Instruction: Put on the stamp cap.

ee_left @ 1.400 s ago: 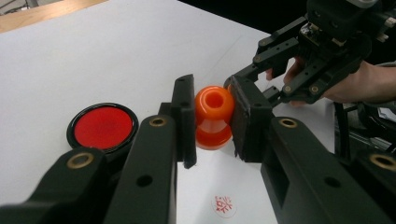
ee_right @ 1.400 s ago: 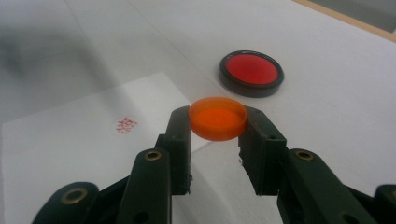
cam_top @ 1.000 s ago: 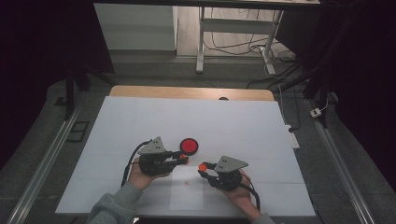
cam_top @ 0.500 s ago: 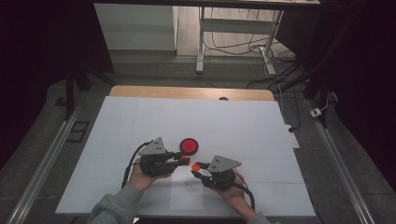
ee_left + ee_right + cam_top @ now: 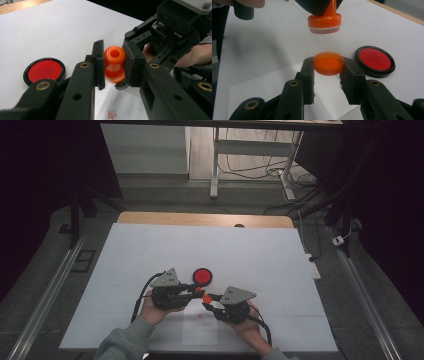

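An orange stamp [image 5: 114, 63] hangs above the table with my left gripper [image 5: 113, 65] shut on its handle. Its flat base [image 5: 325, 21] faces down. Just below it, my right gripper [image 5: 328, 68] is shut on the stamp's round orange cap [image 5: 328, 63], which is held open side up. In the high view the two grippers meet tip to tip near the table's front, the left gripper [image 5: 196, 291] from the left and the right gripper [image 5: 207, 300] from the right. A round red ink pad [image 5: 202, 276] lies on the table just beyond them.
A white sheet of paper [image 5: 287, 82] lies under the grippers with a small red stamped mark [image 5: 111, 114] on it. The white table top [image 5: 250, 255] stretches wide behind and to both sides. A wooden edge [image 5: 200, 219] runs along the far side.
My right gripper has shifted left with the cap, closing in under the stamp. The left gripper has stayed where it was.
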Motion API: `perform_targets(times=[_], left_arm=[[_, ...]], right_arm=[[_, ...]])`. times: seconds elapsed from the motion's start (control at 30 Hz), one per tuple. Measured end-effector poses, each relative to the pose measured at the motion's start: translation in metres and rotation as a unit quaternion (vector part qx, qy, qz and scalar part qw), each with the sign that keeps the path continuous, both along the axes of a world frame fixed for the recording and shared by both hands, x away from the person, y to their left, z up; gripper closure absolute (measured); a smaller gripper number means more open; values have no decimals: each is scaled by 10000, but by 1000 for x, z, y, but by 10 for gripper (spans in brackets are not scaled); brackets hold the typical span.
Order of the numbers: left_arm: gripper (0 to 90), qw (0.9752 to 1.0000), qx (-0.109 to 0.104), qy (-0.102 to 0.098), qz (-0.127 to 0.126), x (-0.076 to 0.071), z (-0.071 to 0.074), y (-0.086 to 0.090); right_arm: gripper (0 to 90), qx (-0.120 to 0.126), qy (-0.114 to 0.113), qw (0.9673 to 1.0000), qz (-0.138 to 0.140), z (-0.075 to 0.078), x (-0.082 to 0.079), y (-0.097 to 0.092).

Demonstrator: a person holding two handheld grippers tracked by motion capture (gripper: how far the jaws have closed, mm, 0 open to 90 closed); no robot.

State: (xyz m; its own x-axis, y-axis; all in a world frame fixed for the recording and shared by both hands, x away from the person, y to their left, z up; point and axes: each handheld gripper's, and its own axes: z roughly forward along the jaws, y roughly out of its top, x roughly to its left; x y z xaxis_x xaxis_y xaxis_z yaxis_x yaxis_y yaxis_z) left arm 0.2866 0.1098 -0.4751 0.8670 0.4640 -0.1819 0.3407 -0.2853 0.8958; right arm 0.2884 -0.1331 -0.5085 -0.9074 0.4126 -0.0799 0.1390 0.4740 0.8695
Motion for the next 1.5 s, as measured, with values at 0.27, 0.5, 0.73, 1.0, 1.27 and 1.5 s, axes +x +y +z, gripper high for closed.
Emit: perform_targets(times=[0.27, 0.5, 0.73, 1.0, 1.27, 1.5], left_arm=[[720, 10000, 52, 18, -50, 0, -4, -6], [719, 9999, 65, 23, -94, -1, -6, -10], [720, 9999, 21, 17, -104, -1, -6, -10], [719, 9999, 31, 12, -136, -1, -6, -12], [719, 9999, 40, -1, -95, -1, -6, -11], [720, 9999, 78, 10, -87, 0, -8, -12]], right_arm=[[646, 36, 13, 10000, -10, 1, 0, 0], [645, 85, -2, 10000, 18, 2, -1, 3], [646, 127, -19, 9999, 7, 3, -1, 3], [645, 130, -23, 9999, 3, 3, -1, 4], [646, 152, -22, 9999, -13, 3, -1, 4], [646, 181, -24, 9998, -2, 4, -1, 3]])
